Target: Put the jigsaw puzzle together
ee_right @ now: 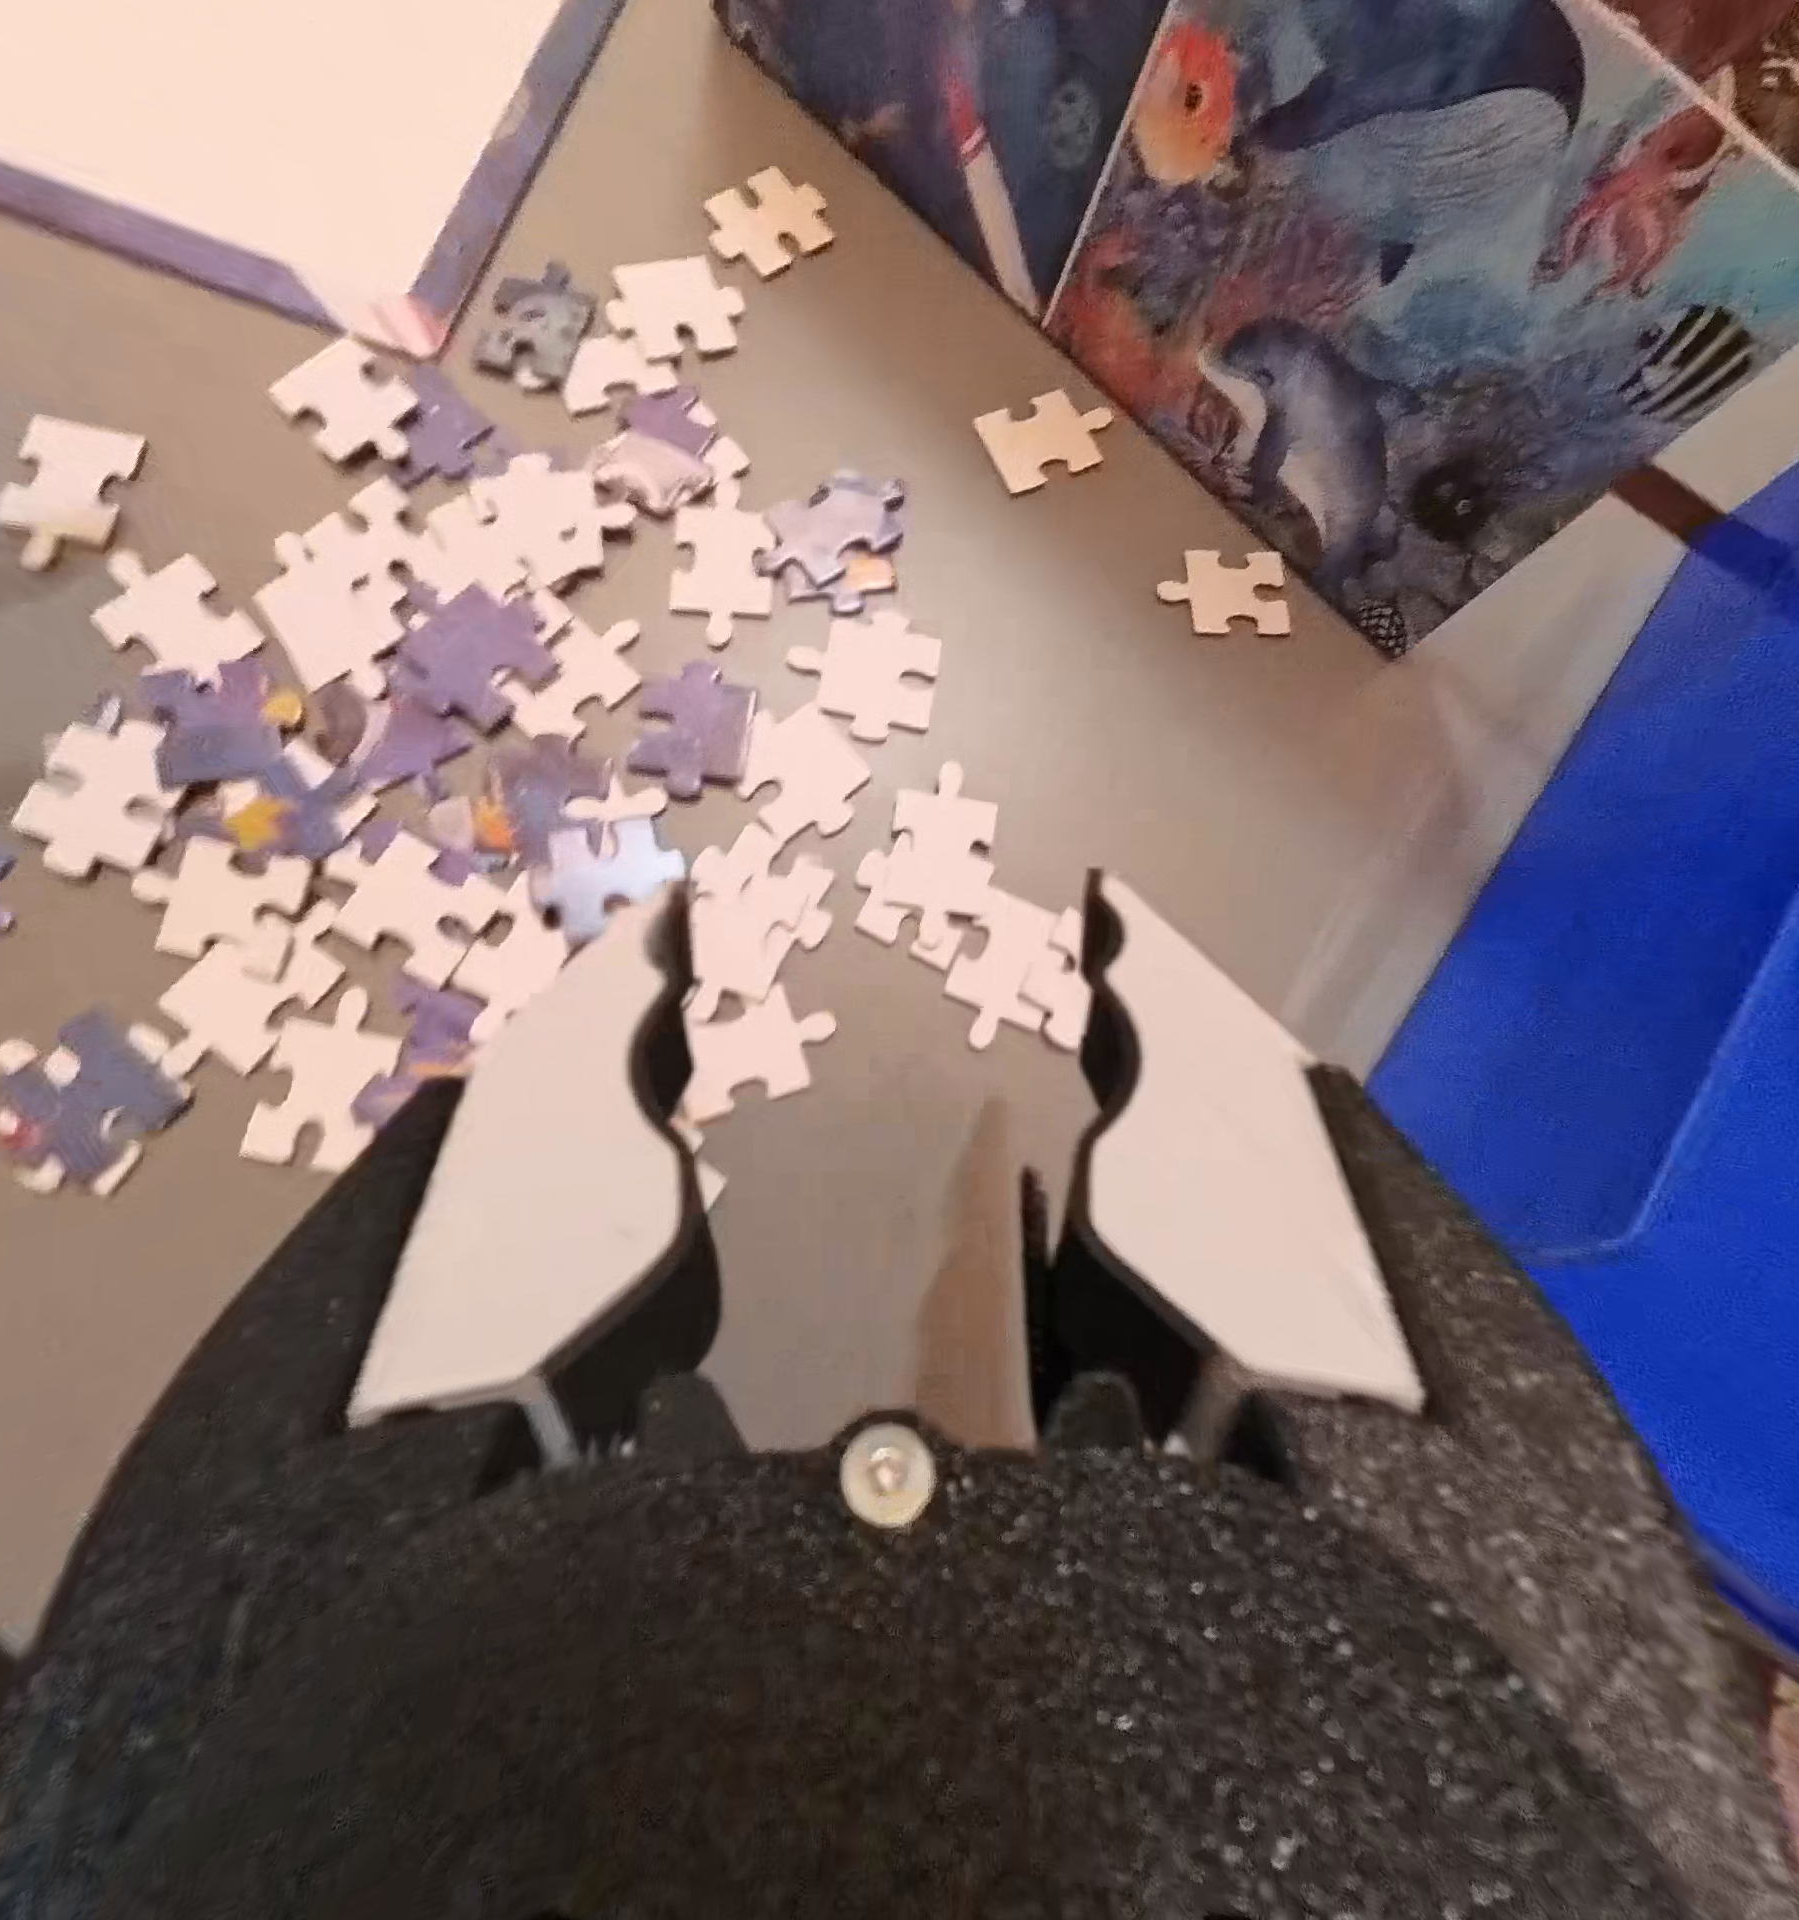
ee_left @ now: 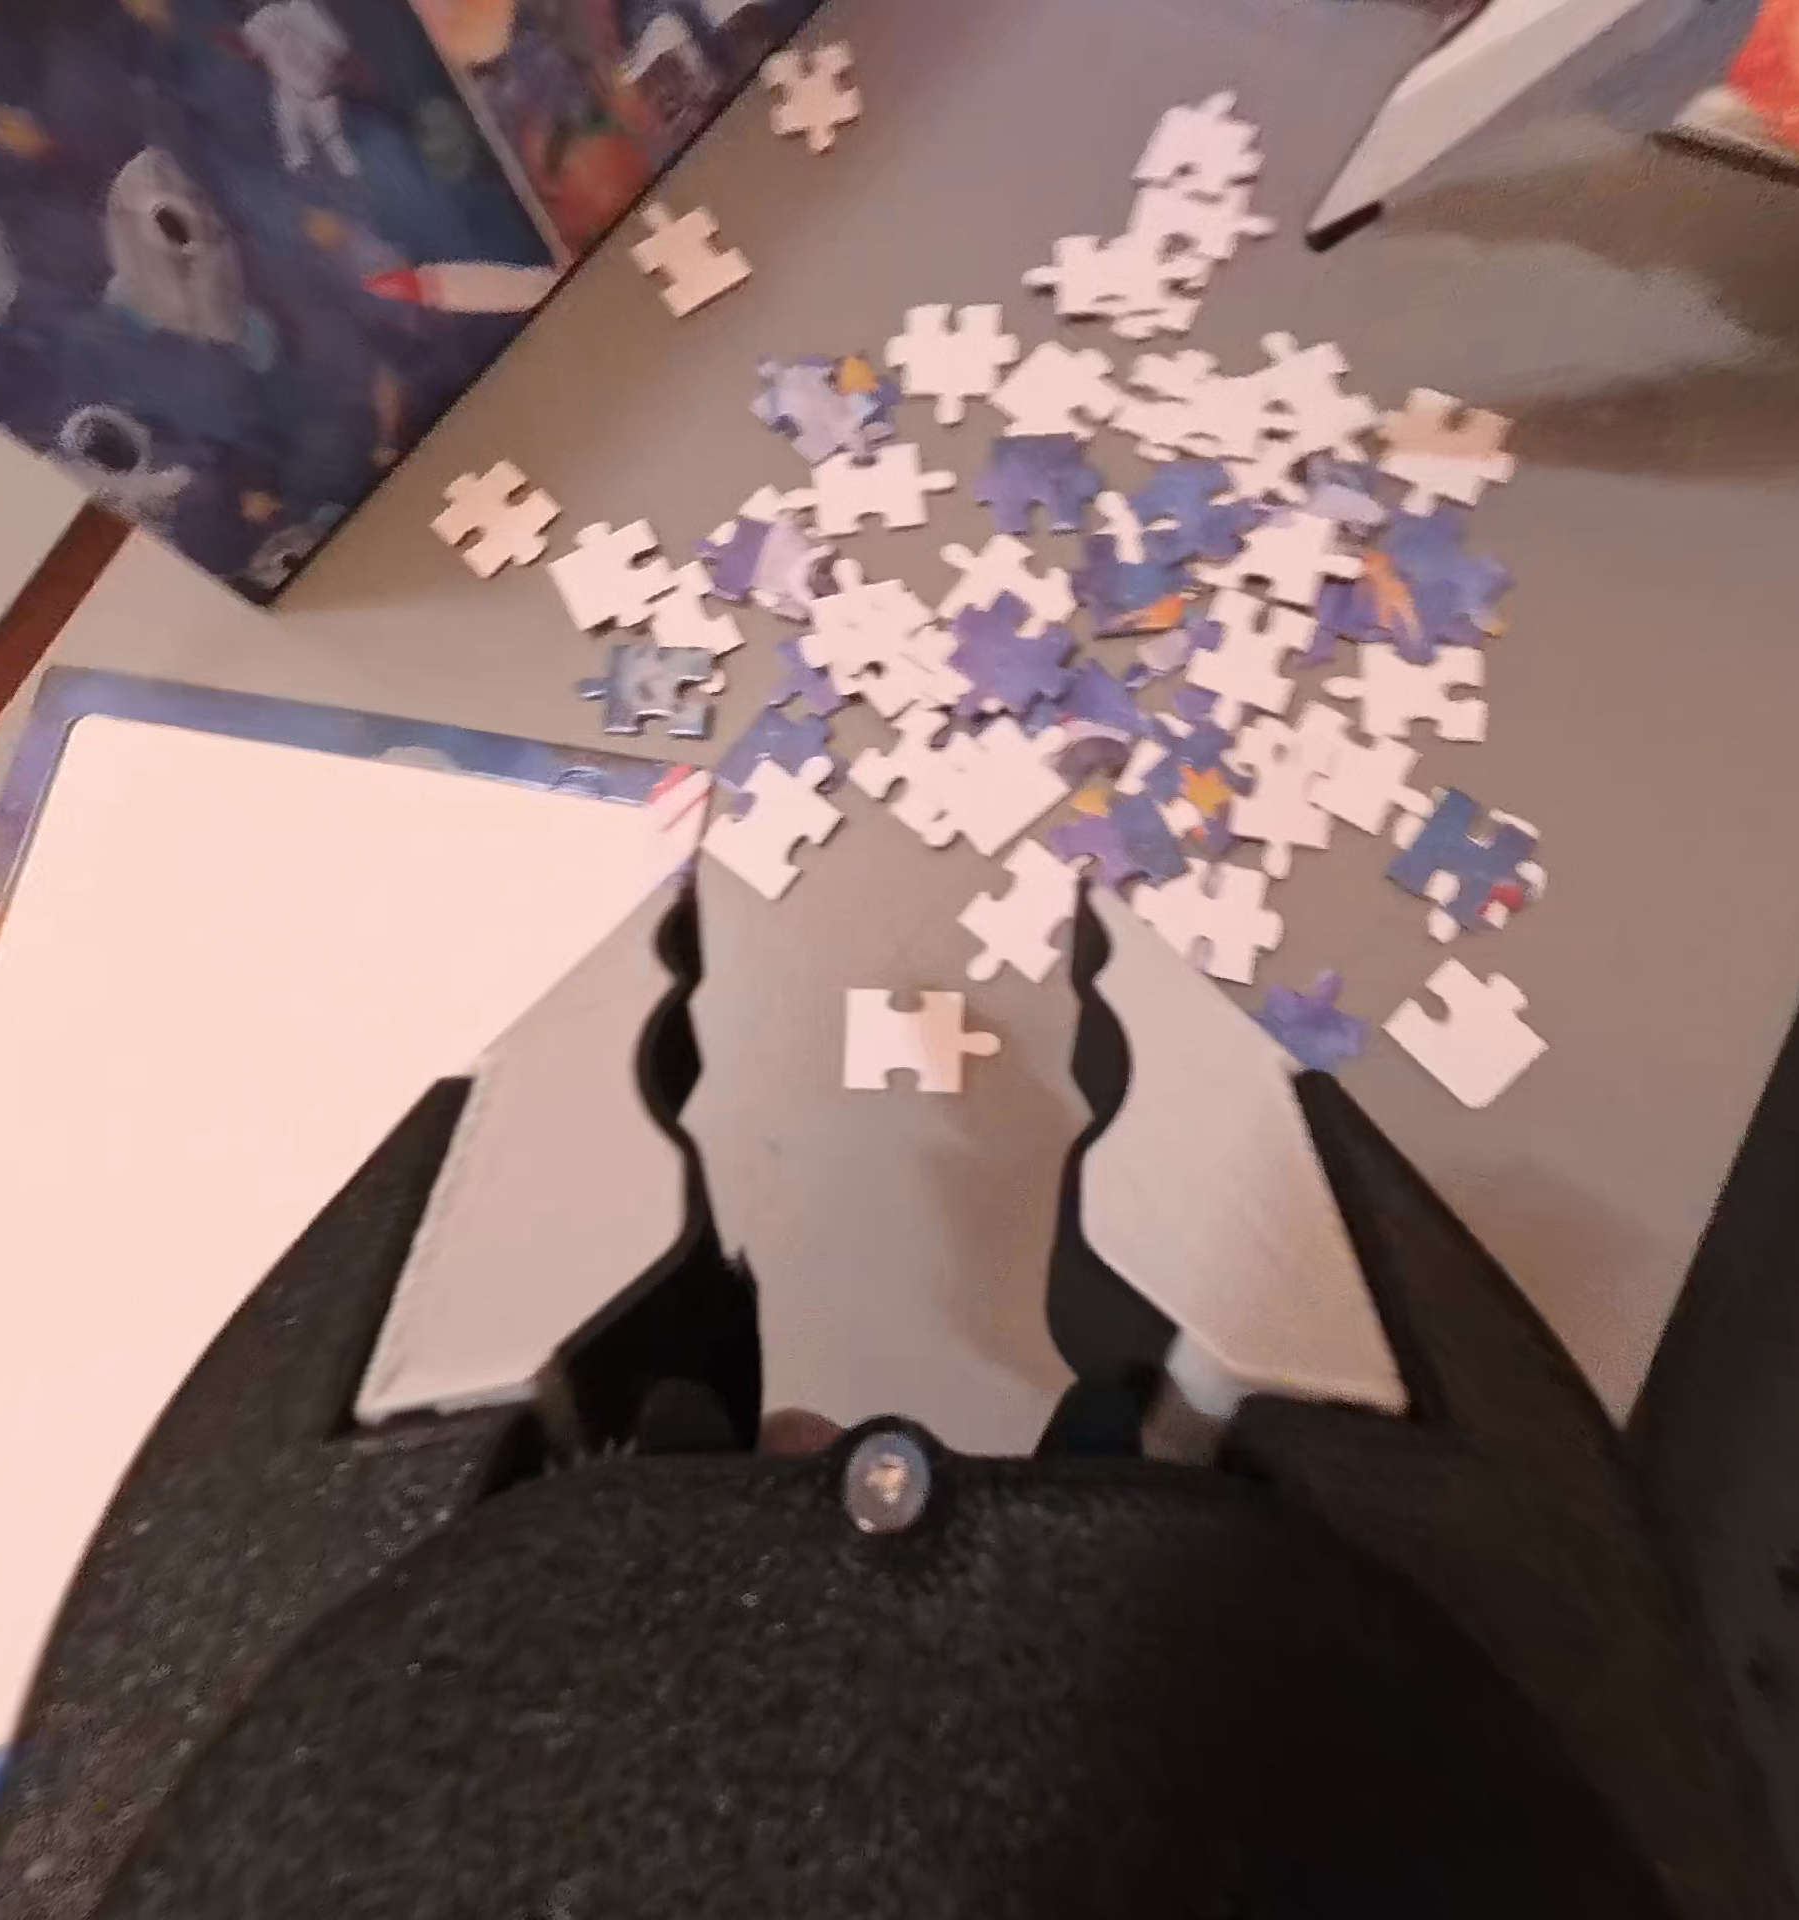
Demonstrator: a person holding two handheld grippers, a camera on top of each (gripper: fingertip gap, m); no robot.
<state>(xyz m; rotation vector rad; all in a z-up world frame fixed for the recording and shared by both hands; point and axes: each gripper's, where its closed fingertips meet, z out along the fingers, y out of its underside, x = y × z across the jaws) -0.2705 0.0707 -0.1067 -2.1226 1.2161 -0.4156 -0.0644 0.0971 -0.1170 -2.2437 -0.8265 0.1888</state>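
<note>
Two claws hover over a grey counter (ee_left: 1653, 665) strewn with loose jigsaw pieces. The left claw (ee_left: 884, 894) is released, its pale fingers (ee_left: 562, 1132) spread wide with nothing between them, and a single white piece (ee_left: 910, 1039) lies face-down on the counter in the gap, apart from the rest. Just beyond its tips spreads the main pile of pieces (ee_left: 1103, 644), most showing blank white backs, some turned up in blue and purple with flecks of yellow and orange. Beside the left finger sits the puzzle tray (ee_left: 282, 935), a white board with a blue printed border, one corner nearly touching the nearest pieces. A box with a space print (ee_left: 178, 270) stands at the far left, with a few stray pale pieces near it. The right claw (ee_right: 884, 899) is likewise released and holds nothing; it hangs over the near edge of the same pile (ee_right: 438, 727), with white pieces lying under and between its fingers (ee_right: 552, 1174). In that view a box with an undersea print (ee_right: 1394, 312) stands at the far side, two pale pieces (ee_right: 1046, 442) lie close to its base, and a blue bin (ee_right: 1684, 883) sits to the right, off the counter's edge.
</note>
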